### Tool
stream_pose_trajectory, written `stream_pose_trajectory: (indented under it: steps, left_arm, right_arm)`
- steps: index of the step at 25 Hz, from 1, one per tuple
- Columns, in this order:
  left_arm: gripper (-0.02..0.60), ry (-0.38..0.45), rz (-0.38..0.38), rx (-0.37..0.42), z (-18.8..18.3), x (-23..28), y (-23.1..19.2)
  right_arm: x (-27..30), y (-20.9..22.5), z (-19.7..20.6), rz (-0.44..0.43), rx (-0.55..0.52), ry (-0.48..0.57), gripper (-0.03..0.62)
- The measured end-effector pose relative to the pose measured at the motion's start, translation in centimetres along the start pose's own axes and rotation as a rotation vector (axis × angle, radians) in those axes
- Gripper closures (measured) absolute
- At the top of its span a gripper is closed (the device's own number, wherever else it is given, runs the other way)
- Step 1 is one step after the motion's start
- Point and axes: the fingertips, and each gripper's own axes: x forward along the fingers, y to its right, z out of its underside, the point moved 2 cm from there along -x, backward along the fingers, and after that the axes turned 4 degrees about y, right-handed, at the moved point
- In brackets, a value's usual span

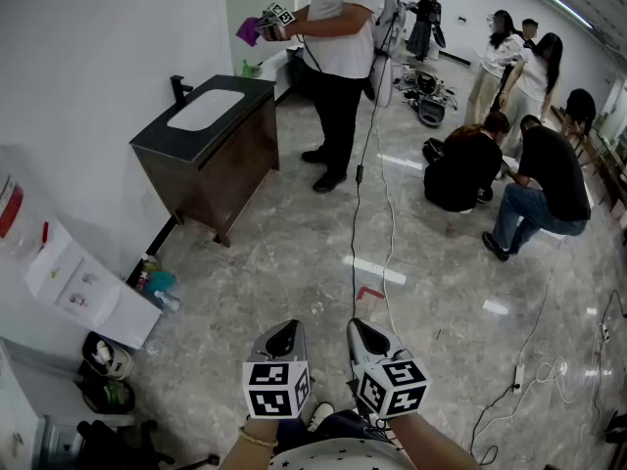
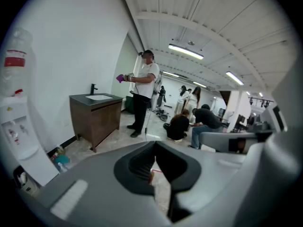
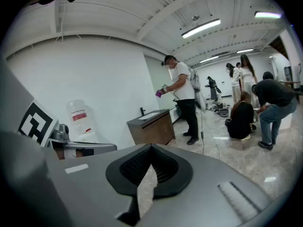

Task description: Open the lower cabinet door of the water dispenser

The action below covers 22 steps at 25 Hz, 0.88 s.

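The white water dispenser (image 1: 73, 282) stands at the far left against the wall, with a clear bottle with a red label (image 1: 8, 211) on top. From this steep angle its lower cabinet door does not show. Both grippers are held low in front of me, well to the right of the dispenser. My left gripper (image 1: 284, 339) is shut with nothing in it, and so is my right gripper (image 1: 369, 341). The left gripper view has the dispenser (image 2: 14, 126) at its left edge. In the right gripper view the bottle (image 3: 78, 119) shows at the left, behind the other gripper.
A dark wooden vanity with a white sink (image 1: 211, 150) stands against the left wall. A person (image 1: 338, 47) stands past it; several people (image 1: 509, 174) crouch at the right. Cables (image 1: 358, 213) cross the marble floor. Small bottles (image 1: 157, 284) and a bin (image 1: 103, 360) sit beside the dispenser.
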Motion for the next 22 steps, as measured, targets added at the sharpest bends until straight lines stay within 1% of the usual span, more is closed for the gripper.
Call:
stream_pose_trajectory:
  steps: [4, 8, 11, 16, 22]
  left_arm:
    - [0.575, 0.000, -0.092, -0.043, 0.7, -1.7, -6.0]
    - [0.575, 0.023, -0.217, -0.142, 1.1, -3.8, -13.7]
    - [0.575, 0.045, -0.307, -0.188, 1.0, -5.5, -19.8]
    - [0.575, 0.057, -0.433, -0.246, 0.7, -9.0, -30.7]
    - [0.575, 0.065, -0.579, -0.327, 0.9, -13.4, -44.4]
  right_arm:
    - [3.1, -4.3, 1.0, -0.080, -0.030, -0.040, 0.595]
    - [7.5, -10.1, 1.9, -0.202, -0.078, -0.088, 0.595]
    - [11.2, -14.9, 2.6, -0.285, -0.109, -0.118, 0.595]
    - [18.2, -24.5, 3.6, -0.397, -0.148, -0.172, 0.595]
    - [26.7, -38.1, 5.0, -0.532, -0.222, -0.232, 0.595]
